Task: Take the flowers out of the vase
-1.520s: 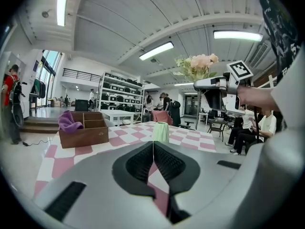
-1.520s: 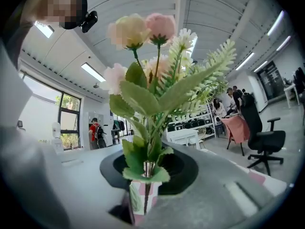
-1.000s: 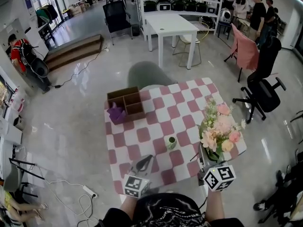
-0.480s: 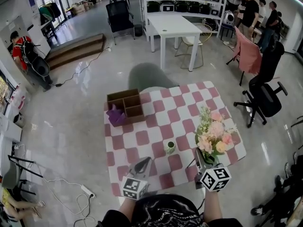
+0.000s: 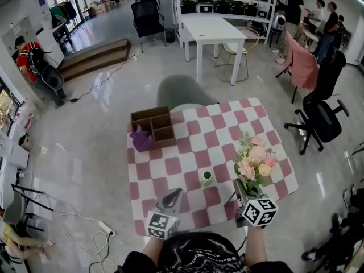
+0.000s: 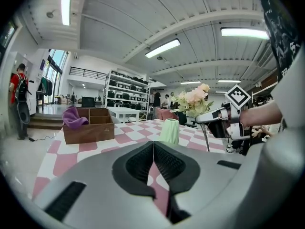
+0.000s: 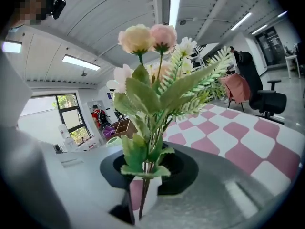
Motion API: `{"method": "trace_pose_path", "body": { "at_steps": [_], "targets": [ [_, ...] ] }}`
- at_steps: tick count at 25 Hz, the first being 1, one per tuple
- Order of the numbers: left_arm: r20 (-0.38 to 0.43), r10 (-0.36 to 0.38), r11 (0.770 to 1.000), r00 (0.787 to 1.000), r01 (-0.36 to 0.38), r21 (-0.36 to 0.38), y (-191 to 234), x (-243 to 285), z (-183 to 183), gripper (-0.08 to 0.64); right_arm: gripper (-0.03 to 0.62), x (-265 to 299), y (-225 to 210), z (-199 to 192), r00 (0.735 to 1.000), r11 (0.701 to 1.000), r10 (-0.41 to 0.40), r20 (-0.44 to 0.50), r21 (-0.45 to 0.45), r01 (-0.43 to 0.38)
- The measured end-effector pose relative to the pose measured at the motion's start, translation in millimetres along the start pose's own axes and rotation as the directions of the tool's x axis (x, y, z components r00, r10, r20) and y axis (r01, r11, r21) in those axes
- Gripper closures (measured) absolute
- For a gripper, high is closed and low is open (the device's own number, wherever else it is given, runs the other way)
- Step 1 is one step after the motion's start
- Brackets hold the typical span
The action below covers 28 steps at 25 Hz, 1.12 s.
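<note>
A bouquet [image 5: 255,164] of pink, peach and white flowers with green leaves is out of the vase, and my right gripper [image 5: 241,195] is shut on its stems near the table's front right. In the right gripper view the stems [image 7: 143,187] pass between the pads and the blooms [image 7: 147,39] rise above them. The small green vase [image 5: 206,178] stands empty on the pink-and-white checked table [image 5: 182,152], to the left of the bouquet. My left gripper [image 5: 173,198] hovers at the front edge, shut on nothing, and in its own view [image 6: 153,150] it points at the vase [image 6: 169,131].
A brown wooden box [image 5: 152,125] with compartments holds a purple cloth [image 5: 140,136] at the table's back left. A black office chair [image 5: 323,110] stands right of the table, and a white table [image 5: 213,30] stands further off. People stand in the background.
My right gripper has sunk toward the table with the bouquet in it. The left gripper and the vase have stayed put.
</note>
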<state>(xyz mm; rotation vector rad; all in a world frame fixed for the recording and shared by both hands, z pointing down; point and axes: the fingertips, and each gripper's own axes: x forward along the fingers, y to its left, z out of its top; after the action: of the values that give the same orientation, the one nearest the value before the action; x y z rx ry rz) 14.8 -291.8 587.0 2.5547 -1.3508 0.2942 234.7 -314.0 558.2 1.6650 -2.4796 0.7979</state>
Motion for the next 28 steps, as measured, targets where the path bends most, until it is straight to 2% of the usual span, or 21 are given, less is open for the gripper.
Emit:
{"method": "trace_pose_path", "body": {
  "at_steps": [13,22,28],
  "targets": [
    [0.007,0.006,1.0,1.0,-0.006,0.008,0.7,-0.6,4.9,0.548,0.514,8.9,-16.5,-27.2,0.998,0.998,-0.02,-0.056,0.058,0.023],
    [-0.009,0.009,1.0,1.0,-0.009,0.008,-2.7,0.5,2.9,0.549,0.508,15.8,-29.0,-57.5,0.995,0.994,-0.004,-0.096,0.109,0.015],
    [-0.019,0.003,1.0,1.0,-0.003,0.008,-5.6,6.9,0.1,0.548,0.505,17.6,-32.6,-62.9,0.995,0.991,0.008,-0.102,0.133,0.006]
  ]
}}
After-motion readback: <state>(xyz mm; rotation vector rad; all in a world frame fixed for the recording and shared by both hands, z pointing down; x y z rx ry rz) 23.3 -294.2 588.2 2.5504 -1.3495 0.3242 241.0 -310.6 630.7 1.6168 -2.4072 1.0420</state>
